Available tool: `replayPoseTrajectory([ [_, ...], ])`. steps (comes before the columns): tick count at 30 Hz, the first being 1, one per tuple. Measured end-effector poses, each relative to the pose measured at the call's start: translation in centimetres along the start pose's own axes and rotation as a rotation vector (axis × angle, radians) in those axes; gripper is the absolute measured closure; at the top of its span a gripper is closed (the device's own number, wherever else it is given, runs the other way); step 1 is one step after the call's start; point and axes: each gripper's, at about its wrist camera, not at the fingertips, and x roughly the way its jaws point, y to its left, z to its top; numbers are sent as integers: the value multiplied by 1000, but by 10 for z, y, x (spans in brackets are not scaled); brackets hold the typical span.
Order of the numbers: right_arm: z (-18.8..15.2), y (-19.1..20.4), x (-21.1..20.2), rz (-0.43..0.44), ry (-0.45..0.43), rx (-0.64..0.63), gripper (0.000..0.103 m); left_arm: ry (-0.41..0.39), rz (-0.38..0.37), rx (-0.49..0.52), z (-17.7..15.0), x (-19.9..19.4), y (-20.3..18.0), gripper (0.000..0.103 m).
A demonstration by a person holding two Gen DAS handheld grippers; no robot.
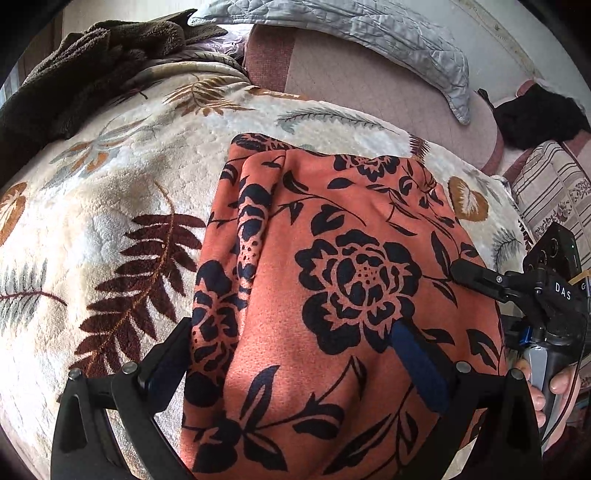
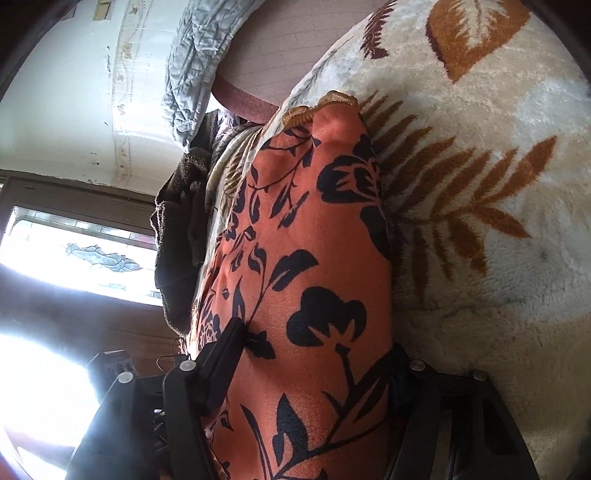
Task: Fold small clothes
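**The garment lies lengthwise between my two pairs of fingers**

The orange flowered garment (image 1: pixel 332 258) lies on the leaf-patterned blanket (image 1: pixel 110 206) of the bed, already gathered into a long, narrow shape. Its long axis runs away from my left gripper (image 1: pixel 295 354) toward the far end of the blanket, where the grey quilt (image 1: pixel 351 33) is.

My left fingers are spread, and the near end of the garment fills the gap between them: one finger is at the garment's left edge, the blue-padded one (image 1: pixel 417 365) rests on top of the cloth. I cannot tell if they really press it.

My right gripper (image 1: pixel 480 280) comes from the right side of the garment, about at the middle of its length. In its own view (image 2: pixel 317 373) its fingers are also spread, one on the upper face of the cloth, the other (image 2: pixel 402 373) at the side edge near the blanket. The fold sits between them, but a firm pinch I cannot confirm.

I judge that the next fold goes across the long axis. The left hand is nearer to the near end, so it should carry this end toward the far one.
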Motion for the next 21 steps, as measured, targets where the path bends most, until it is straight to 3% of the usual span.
replayPoseTrajectory([
  [6, -1, -3, -1, 2, -9, 1, 45, -20, 2, 12, 1, 0, -3, 0],
  [13, -3, -2, -1, 1, -17, -2, 46, -43, -4, 43, 1, -3, -9, 8],
  [21, -2, -4, 0, 9, -14, 5, 46, -46, -1, 45, 2, -2, -10, 8],
])
